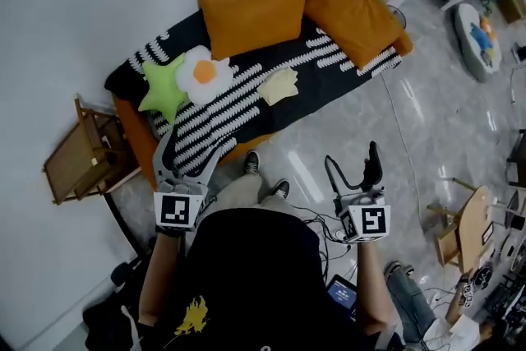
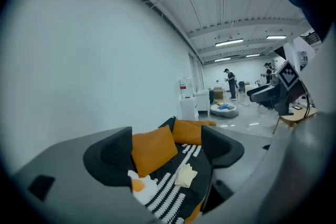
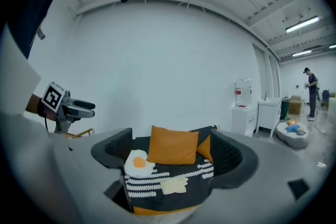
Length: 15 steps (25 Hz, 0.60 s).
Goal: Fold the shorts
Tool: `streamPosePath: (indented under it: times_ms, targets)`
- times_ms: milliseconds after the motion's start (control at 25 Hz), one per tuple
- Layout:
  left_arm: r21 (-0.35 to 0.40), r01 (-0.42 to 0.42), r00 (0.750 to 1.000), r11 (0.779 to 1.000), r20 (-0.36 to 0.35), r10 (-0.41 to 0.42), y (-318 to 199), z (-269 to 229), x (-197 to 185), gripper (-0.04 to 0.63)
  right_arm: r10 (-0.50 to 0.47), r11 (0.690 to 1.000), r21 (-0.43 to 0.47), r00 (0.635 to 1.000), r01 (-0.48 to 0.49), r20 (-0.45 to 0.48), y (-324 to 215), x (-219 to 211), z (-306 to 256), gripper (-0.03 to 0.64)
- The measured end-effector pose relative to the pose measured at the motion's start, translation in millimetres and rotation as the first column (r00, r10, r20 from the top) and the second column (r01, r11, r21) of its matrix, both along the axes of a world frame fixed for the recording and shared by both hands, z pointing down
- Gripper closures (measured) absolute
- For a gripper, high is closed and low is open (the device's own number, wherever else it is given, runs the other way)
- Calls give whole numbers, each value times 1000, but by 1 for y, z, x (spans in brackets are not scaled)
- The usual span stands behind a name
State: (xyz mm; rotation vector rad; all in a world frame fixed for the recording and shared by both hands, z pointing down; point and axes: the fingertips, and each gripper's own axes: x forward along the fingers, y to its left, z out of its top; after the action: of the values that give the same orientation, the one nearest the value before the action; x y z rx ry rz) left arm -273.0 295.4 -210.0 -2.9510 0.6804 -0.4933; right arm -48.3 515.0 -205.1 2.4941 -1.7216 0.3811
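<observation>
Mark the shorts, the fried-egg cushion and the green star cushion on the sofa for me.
shorts (image 1: pixel 279 86), head view, middle of the pale yellow folded cloth.
fried-egg cushion (image 1: pixel 205 72), head view, on its orange yolk.
green star cushion (image 1: pixel 163 86), head view, centre of the star.

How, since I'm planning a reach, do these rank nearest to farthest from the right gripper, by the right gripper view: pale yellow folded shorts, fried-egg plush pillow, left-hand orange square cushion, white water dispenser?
1. Pale yellow folded shorts, front centre of the sofa.
2. Fried-egg plush pillow, behind, left.
3. Left-hand orange square cushion, at the back.
4. White water dispenser, beyond, right.
</observation>
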Motion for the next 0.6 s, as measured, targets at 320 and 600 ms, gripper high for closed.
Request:
streamPosePath:
  times_ms: [320, 600]
  targets:
    - [-4, -44, 998, 999, -36, 44, 5, -14, -31, 181, 30, 1000, 5, 996, -29, -88, 1, -24, -11, 149]
    - [22, -147, 969, 989, -195, 149, -42, -51, -40, 183, 153, 978, 161, 981, -133, -120, -59, -80, -67, 169]
